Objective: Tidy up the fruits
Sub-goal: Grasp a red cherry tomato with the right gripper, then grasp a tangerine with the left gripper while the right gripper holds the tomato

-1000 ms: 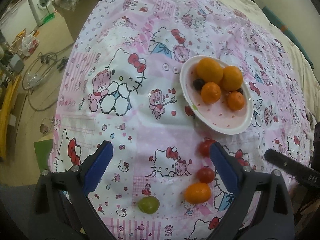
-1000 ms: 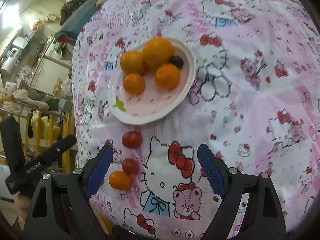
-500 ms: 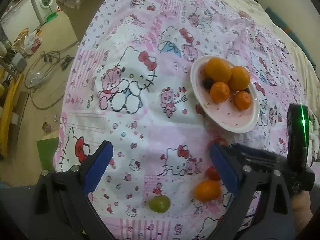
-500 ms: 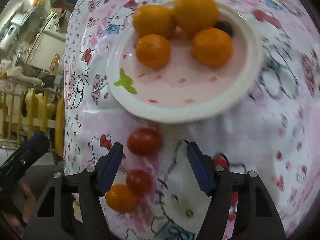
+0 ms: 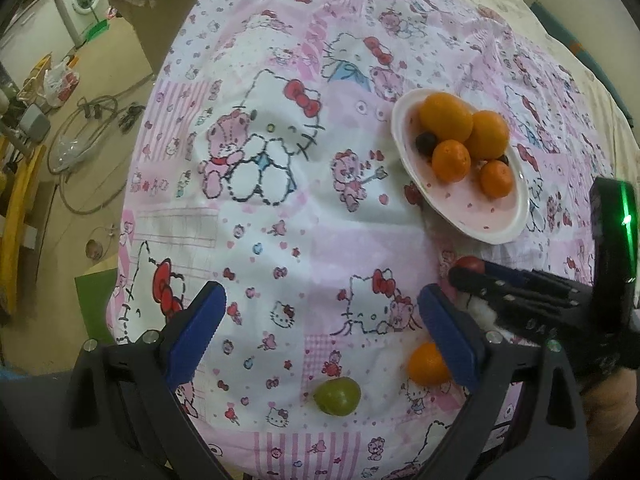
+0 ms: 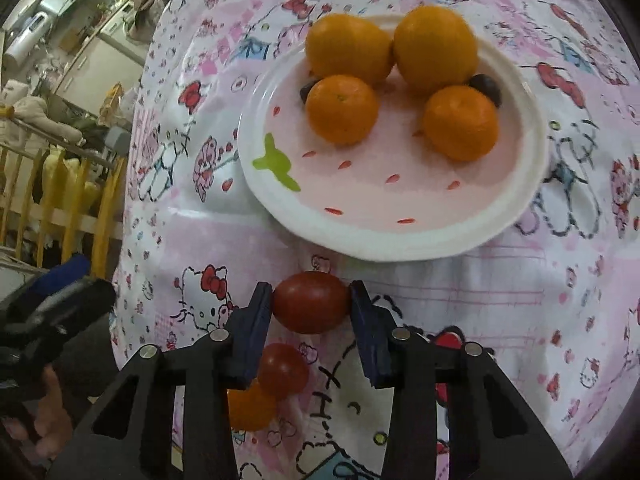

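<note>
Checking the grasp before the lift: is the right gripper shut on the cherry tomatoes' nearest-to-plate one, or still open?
Shut on it: the right gripper has both blue fingers pressed against the sides of the red tomato, just short of the plate.

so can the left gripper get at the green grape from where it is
Probably yes: the left gripper is open, and the green grape lies apart on the cloth between its fingers, nothing over it. The small orange sits off to one side.
</note>
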Tool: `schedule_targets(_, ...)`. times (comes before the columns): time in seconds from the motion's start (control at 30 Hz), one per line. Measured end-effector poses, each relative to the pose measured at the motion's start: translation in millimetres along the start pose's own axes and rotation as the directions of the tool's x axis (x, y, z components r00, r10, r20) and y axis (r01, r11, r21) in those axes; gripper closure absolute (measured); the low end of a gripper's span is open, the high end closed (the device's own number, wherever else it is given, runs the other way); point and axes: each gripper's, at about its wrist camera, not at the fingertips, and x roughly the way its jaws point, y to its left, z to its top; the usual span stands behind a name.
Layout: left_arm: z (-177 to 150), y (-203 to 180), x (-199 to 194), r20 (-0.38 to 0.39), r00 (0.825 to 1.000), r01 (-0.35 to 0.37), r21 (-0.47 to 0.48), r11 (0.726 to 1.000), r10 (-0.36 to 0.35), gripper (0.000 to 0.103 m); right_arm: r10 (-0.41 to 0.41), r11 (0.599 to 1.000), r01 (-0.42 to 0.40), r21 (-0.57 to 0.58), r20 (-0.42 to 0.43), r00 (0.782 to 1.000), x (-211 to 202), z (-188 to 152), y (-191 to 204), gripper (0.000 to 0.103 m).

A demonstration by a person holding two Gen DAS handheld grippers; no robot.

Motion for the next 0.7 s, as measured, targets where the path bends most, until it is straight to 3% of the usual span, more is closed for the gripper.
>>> schedule_targets(0.23, -11.7, -29.5, 8.2, -0.066, 0.996, 0.061, 0.118, 0.991, -0.053, 0.007, 0.025, 0.996, -0.033, 0.078, 0.094, 0.995, -45.7, -8.3, -29.5, 0.062)
schedule_targets(0.37, -30.5, -66.2, 21.6, -0.169, 0.983, 0.117, 0.272, 0.955, -0.072, 0.008, 0.03, 0.991, -0.047, 0.126, 0.138, 0.99, -69.7, -16.2, -49.2, 0.062)
schedule_targets(0.63, -61.4, -126.5, 48.5, -0.235, 0.972, 0.095, 0.511, 0.854, 0.032, 0.03, 0.029, 0.979, -0.065, 0.193, 0.182, 0.983, -91.9, -25.1, -75.1, 0.062)
schedule_targets(0.7, -64.0, -134.4, 56.0, -0.221, 0.972, 0.055, 0.542, 0.838, 0.08, 0.042, 0.029, 0.979, -0.065, 0.191, 0.184, 0.983, -92.2, -25.7, -75.2, 0.062)
